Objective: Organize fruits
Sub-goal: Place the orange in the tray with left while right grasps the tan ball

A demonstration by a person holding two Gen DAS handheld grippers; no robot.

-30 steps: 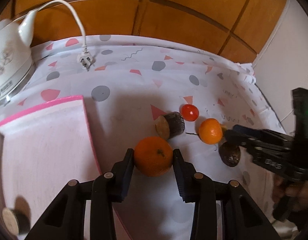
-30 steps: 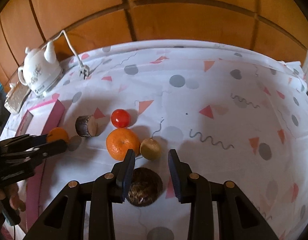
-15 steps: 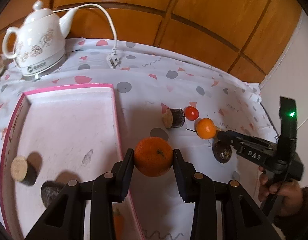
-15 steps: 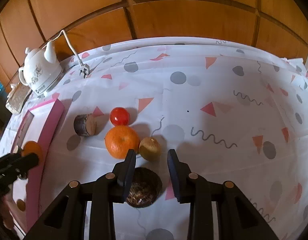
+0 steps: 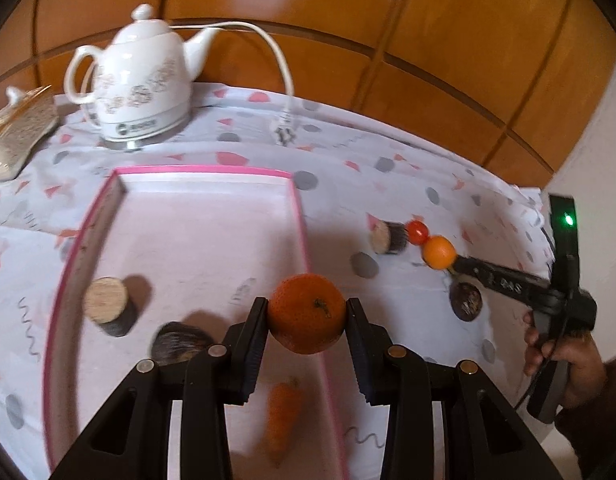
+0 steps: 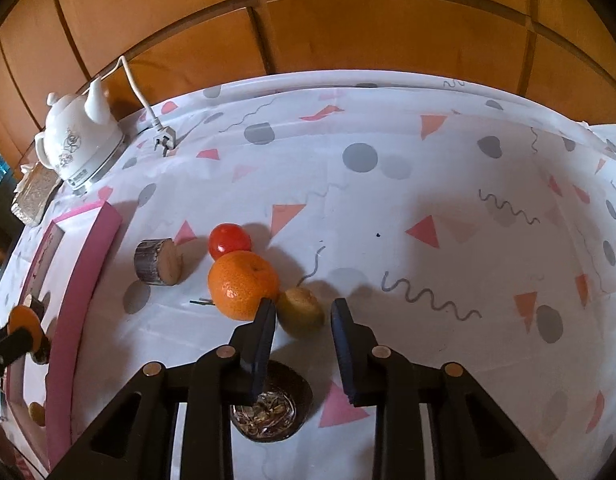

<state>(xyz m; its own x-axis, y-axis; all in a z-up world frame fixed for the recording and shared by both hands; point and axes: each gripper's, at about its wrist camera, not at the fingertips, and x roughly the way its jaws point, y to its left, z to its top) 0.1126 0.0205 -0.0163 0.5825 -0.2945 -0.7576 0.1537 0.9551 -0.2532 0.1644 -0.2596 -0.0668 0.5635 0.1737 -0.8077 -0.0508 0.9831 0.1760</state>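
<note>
Pink-rimmed and shallow, the tray (image 5: 295, 200) lay at the left of the bench (image 6: 428, 208), which wore a white cloth printed with grey dots and pink triangles. Inside it sat a wooden log slice (image 5: 107, 304) tipped on its side, a dark round fruit (image 5: 175, 344) beside that, and a carrot (image 5: 283, 416) whose long axis ran toward the camera with its stalk end pointing away. The left claw (image 5: 306, 322) was closed on a large orange (image 5: 306, 318), one pad on each flank, stem scar facing the camera and tilted a little right; the fruit hung above the tray's right rim. Behind the tray stood a white teapot-shaped kettle (image 5: 139, 80), spout to the right, its cord and plug (image 5: 283, 130) trailing on the cloth. Right of the tray lay a second log slice (image 6: 157, 266), cut face toward the right, then a red tomato (image 6: 229, 238) touching a second orange (image 6: 243, 284), then a brownish-yellow fruit (image 6: 299, 312) just beside it. The right claw (image 6: 303, 332) stood open and empty, fingers either side of that brownish fruit without touching it, above a dark halved fruit (image 6: 267, 404) lying cut face up.
</note>
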